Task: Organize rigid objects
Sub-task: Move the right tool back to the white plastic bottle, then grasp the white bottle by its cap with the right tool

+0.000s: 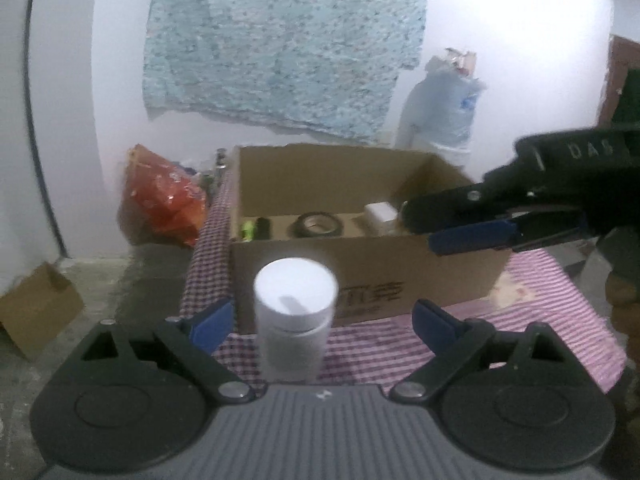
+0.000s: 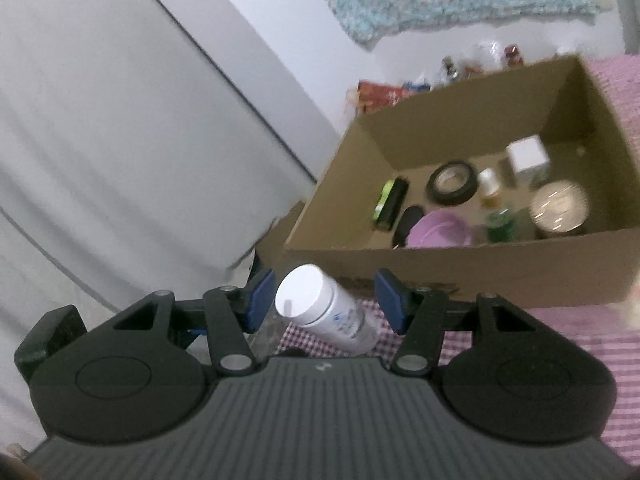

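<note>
A white capped bottle (image 1: 294, 320) stands on the checked tablecloth (image 1: 540, 292), just in front of an open cardboard box (image 1: 360, 264). My left gripper (image 1: 322, 320) is open wide, one pad on each side of the bottle and both clear of it. My right gripper (image 1: 420, 230) reaches in from the right over the box's near right corner. In the right wrist view the bottle (image 2: 320, 308) shows between my right gripper (image 2: 326, 304)'s parted pads, with gaps on both sides. The box (image 2: 480, 276) holds a tape roll (image 2: 452, 182), a white cube (image 2: 526, 156), a purple bowl (image 2: 440, 230) and a round tin (image 2: 560, 208).
The table's left edge runs close to the bottle, with floor beyond it. A red bag (image 1: 164, 196) and a small cardboard box (image 1: 36, 308) sit on the floor at the left. A large water jug (image 1: 444, 112) stands behind the table, and a floral cloth (image 1: 280, 40) hangs on the wall.
</note>
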`<state>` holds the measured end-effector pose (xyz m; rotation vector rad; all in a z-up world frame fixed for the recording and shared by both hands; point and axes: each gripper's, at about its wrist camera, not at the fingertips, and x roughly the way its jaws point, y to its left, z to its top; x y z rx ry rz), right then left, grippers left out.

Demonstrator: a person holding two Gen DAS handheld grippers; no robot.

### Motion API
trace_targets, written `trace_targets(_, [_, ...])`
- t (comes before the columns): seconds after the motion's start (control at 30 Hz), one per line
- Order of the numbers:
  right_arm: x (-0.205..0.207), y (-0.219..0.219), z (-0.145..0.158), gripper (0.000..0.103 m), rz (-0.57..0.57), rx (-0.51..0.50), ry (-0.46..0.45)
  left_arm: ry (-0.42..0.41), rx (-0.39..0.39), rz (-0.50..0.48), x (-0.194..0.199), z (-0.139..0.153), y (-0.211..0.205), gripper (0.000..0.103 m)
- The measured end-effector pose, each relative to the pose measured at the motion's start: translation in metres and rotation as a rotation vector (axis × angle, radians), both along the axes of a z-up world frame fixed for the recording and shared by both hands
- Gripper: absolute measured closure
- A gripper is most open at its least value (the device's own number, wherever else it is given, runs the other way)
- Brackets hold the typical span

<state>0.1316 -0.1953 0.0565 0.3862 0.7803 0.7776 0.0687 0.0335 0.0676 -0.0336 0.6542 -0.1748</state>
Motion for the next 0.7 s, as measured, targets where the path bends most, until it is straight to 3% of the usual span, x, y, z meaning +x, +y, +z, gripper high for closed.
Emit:
trace_targets(0.37, [0.032, 0.063, -0.030, 0.048, 0.020, -0.027, 0.100, 0.077, 0.020, 0.053, 0.041, -0.030, 0.003, 0.010])
trace_targets(0.7, [0.043, 0.074, -0.043, 0.053, 0.029, -0.019, 0.146, 0.148, -0.048, 0.069, 0.052, -0.041, 0.006, 0.044])
